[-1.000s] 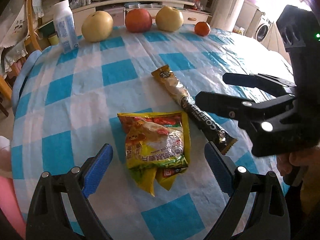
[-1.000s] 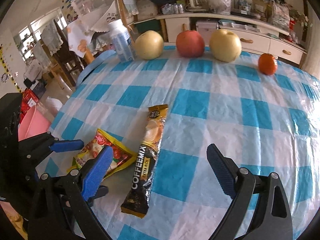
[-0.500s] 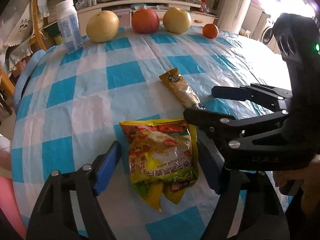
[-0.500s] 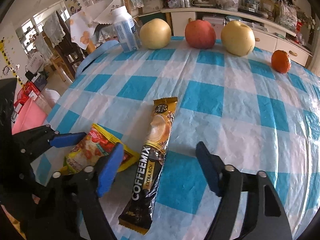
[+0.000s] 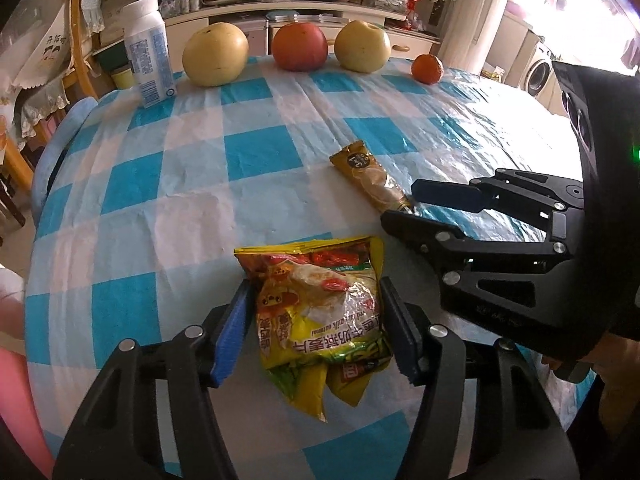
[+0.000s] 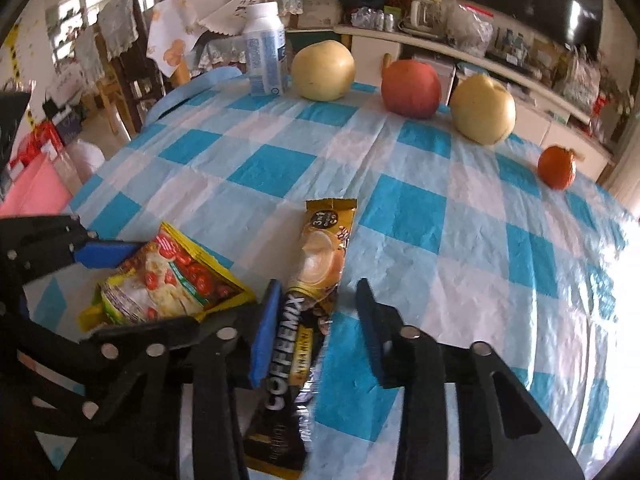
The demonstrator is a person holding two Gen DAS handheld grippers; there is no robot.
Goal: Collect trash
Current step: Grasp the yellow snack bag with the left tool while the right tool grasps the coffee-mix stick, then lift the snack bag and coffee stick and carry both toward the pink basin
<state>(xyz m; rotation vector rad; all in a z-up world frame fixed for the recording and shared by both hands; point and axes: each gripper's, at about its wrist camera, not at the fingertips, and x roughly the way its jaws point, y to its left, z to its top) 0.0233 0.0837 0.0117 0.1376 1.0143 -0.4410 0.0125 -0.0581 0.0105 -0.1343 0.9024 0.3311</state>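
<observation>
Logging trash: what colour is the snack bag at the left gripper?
Mostly yellow snack bag, red and green print; left wrist view.

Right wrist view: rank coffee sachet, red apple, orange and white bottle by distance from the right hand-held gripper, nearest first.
1. Coffee sachet: between the closing jaws of the right hand-held gripper.
2. Red apple: far edge, middle.
3. Orange, far right, and white bottle, far left: too close to call.

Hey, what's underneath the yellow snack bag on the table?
The yellow snack bag lies flat on the blue and white checked tablecloth, which shows on every side. Whatever might sit directly beneath the bag is covered and cannot be seen.
</observation>
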